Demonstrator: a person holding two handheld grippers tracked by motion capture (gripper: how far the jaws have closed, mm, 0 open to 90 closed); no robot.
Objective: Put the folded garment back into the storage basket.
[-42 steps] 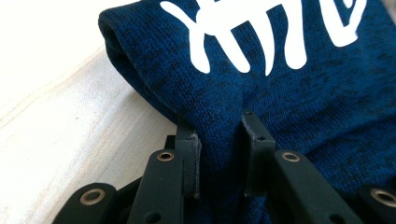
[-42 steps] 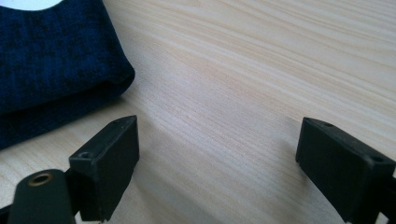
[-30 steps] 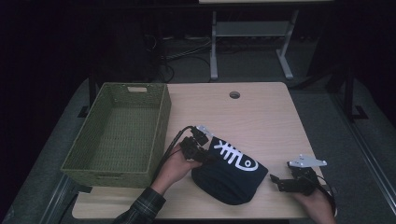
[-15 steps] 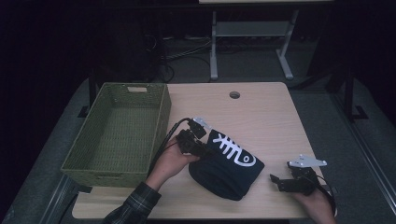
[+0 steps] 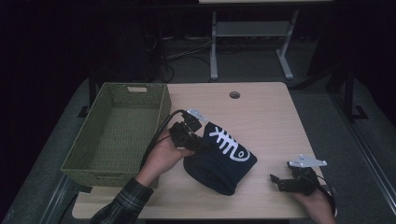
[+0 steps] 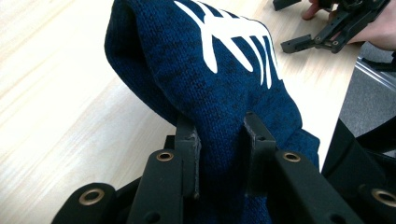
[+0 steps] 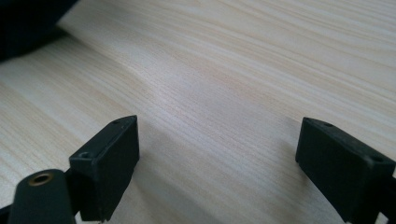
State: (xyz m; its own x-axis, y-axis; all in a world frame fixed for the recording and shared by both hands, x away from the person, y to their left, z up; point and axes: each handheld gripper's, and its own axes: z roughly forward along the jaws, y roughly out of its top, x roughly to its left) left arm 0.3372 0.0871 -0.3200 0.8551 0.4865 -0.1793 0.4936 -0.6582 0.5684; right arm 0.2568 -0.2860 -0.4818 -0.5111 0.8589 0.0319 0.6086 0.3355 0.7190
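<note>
A fold of the blue sweater (image 6: 233, 93) is being clamped between the left gripper's (image 6: 219, 144) jaws, its near end raised and the rest lying on the table (image 5: 266, 112) just beside the basket (image 5: 116, 130). The right gripper (image 7: 217, 158) is being held low over bare wood, jaws wide apart, nothing between them.

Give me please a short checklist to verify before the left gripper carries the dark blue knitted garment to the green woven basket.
1. Grip: the left gripper has both jaws pressed on a fold of the dark blue knitted garment with the white fish-bone print: ok.
2. Garment fully off the light wooden table: its lower part seems to rest on the wood: not ok.
3. Green woven basket empty and ready: ok.
4. Path from the garment to the basket free of other things: ok.
5. Right gripper apart from the garment, jaws open over bare wood: ok.
6. Cable of the left gripper clear of the basket rim: cannot tell.
</note>
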